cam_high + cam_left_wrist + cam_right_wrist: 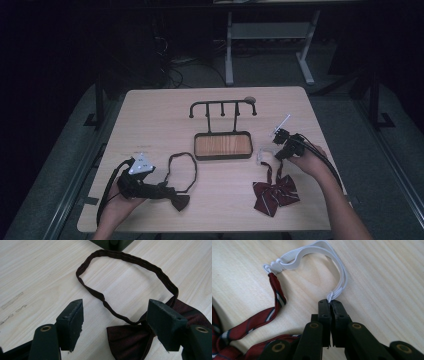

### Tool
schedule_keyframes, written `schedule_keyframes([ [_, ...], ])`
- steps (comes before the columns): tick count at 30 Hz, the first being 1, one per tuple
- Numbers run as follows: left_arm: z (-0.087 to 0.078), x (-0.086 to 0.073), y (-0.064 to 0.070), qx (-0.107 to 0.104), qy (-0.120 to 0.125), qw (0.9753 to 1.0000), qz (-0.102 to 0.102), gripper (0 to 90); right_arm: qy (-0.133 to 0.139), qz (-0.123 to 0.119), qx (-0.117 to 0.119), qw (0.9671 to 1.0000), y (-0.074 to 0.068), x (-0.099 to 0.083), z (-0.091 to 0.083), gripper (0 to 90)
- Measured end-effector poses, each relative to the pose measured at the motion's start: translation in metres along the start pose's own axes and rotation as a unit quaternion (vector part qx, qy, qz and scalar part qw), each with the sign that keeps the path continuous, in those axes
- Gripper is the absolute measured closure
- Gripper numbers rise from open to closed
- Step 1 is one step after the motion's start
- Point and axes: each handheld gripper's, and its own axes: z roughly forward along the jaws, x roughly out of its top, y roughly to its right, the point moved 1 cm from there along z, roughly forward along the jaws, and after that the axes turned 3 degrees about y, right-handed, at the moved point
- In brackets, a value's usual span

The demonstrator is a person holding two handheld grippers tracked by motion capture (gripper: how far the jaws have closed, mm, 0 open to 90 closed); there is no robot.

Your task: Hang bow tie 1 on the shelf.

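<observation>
Nearest the person, the left gripper (165,190) lies low at the front left of the table (150,107), its jaws spread wide with nothing between them; in the left gripper view they straddle the knot of a dark bow tie (130,340), one jaw on bare wood, the other just over the bow's edge. The bow tie's neck loop (125,285) lies open on the wood beyond. At the front right sits a red striped bow tie (275,194). The right gripper (281,140) is pressed closed on that tie's white elastic band (322,251), pinching it at the small ring end, while the band curves away to the red strap.

Farther back, near the middle of the table, stands a black rack (222,107) with a row of pegs over a wooden tray (222,145).

Judging from this, the work is at its start: both ties are on the table, no peg carries anything, and only the striped tie is gripped. Lifting and hanging both remains.
</observation>
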Motion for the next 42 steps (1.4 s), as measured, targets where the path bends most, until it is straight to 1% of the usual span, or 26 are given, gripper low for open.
schedule_keyframes([
  [1, 0.000, 0.000, 0.000, 0.000, 0.000, 1.0000, 0.001, 30.5, 0.003, -0.005, 0.007, 1.0000, -0.001, -0.001, -0.003, 87.2],
  [4, -0.001, 0.000, 0.000, 0.001, 0.001, 1.0000, 0.002, 30.5, 0.007, -0.008, 0.012, 0.9999, -0.003, -0.001, -0.006, 87.2],
  [5, -0.001, 0.000, 0.000, 0.001, 0.002, 1.0000, 0.002, 30.5, 0.012, -0.009, 0.018, 0.9997, -0.005, -0.002, -0.009, 87.2],
  [8, -0.001, 0.000, 0.000, 0.001, 0.001, 1.0000, 0.001, 30.5, 0.017, -0.011, 0.022, 0.9996, -0.008, -0.003, -0.011, 87.2],
  [9, -0.001, 0.000, 0.000, 0.000, -0.001, 1.0000, 0.001, 30.5, 0.018, -0.017, 0.023, 0.9994, -0.010, -0.003, -0.014, 87.2],
  [10, -0.001, 0.000, 0.000, 0.000, -0.001, 1.0000, 0.001, 30.5, 0.018, -0.017, 0.023, 0.9994, -0.010, -0.003, -0.014, 87.2],
  [11, -0.001, 0.000, 0.000, 0.000, 0.000, 1.0000, 0.000, 30.5, 0.022, -0.023, 0.029, 0.9991, -0.013, -0.004, -0.018, 87.2],
  [12, -0.001, 0.000, 0.000, 0.000, 0.001, 1.0000, 0.000, 30.5, 0.022, -0.023, 0.029, 0.9991, -0.013, -0.004, -0.018, 87.2],
  [13, -0.001, 0.000, 0.000, 0.001, 0.002, 1.0000, 0.001, 30.5, 0.029, -0.031, 0.041, 0.9982, -0.016, -0.004, -0.022, 87.2],
  [14, -0.001, 0.000, 0.000, 0.001, 0.002, 1.0000, 0.001, 30.5, 0.034, -0.034, 0.044, 0.9979, -0.018, -0.004, -0.024, 87.2],
  [18, -0.001, 0.000, 0.000, 0.001, 0.003, 1.0000, 0.001, 30.5, 0.042, -0.042, 0.048, 0.9971, -0.022, -0.004, -0.030, 87.2],
  [19, -0.001, 0.000, 0.000, 0.001, 0.003, 1.0000, 0.001, 30.5, 0.048, -0.046, 0.053, 0.9964, -0.024, -0.005, -0.033, 87.1],
  [21, -0.001, 0.000, 0.000, 0.001, 0.002, 1.0000, 0.002, 30.5, 0.048, -0.047, 0.057, 0.9961, -0.026, -0.006, -0.036, 87.1],
  [24, -0.001, 0.000, 0.000, 0.001, 0.003, 1.0000, 0.000, 30.5, 0.049, -0.053, 0.059, 0.9957, -0.028, -0.006, -0.039, 87.0],
  [25, -0.001, 0.000, 0.000, 0.002, 0.001, 1.0000, 0.001, 30.5, 0.050, -0.061, 0.062, 0.9950, -0.029, -0.006, -0.043, 87.0],
  [33, 0.000, 0.000, 0.001, 0.000, 0.000, 1.0000, -0.001, 30.5, 0.052, -0.070, 0.062, 0.9943, -0.032, -0.004, -0.055, 87.0],
  [34, 0.000, 0.000, 0.001, 0.000, 0.000, 1.0000, -0.001, 30.5, 0.051, -0.074, 0.061, 0.9941, -0.033, -0.004, -0.057, 87.0],
  [39, 0.000, 0.000, 0.002, 0.002, -0.003, 1.0000, 0.005, 30.5, 0.054, -0.081, 0.062, 0.9933, -0.037, -0.001, -0.065, 87.0],
  [42, 0.000, 0.000, 0.002, 0.002, -0.003, 1.0000, 0.005, 30.5, 0.056, -0.083, 0.062, 0.9930, -0.038, 0.000, -0.068, 87.0],
])
